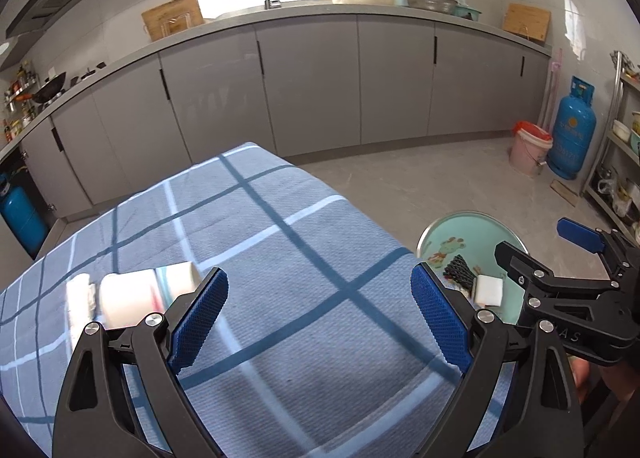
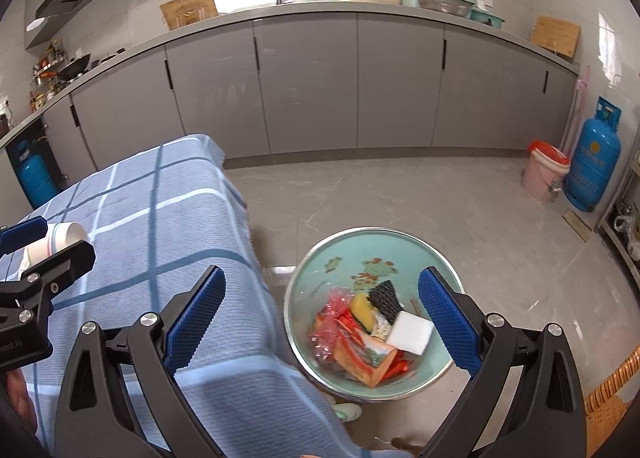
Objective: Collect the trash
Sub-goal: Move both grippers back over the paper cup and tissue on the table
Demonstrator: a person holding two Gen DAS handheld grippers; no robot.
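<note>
— So, how far along would you say they are?

— Well past the middle, I'd guess. The table under the blue checked cloth [image 1: 280, 258] is nearly bare. What's left sits near its left edge: a white paper cup lying on its side [image 1: 132, 298], with a pale crumpled wrapper [image 1: 80, 302] just beside it.

— And the rest of the trash?

— Down in the round metal basin with the pale green cartoon lining [image 2: 400, 250], on the floor off the table's right edge. It holds a pink crinkled plastic bag [image 2: 334, 308], an orange snack packet [image 2: 360, 362], a white foam block [image 2: 410, 332] and a black mesh scrap [image 2: 384, 298].

— What are the grippers doing?

— Both spread wide, pinching nothing. The left gripper [image 1: 320, 318] hangs over the cloth, the cup off to its left. The right gripper [image 2: 322, 318] hovers above the basin's near rim.

— Do the two cameras differ much?

— Yes. The right wrist looks straight into the basin; the left wrist catches only its far part. The wrapper shows from the left wrist alone.
</note>
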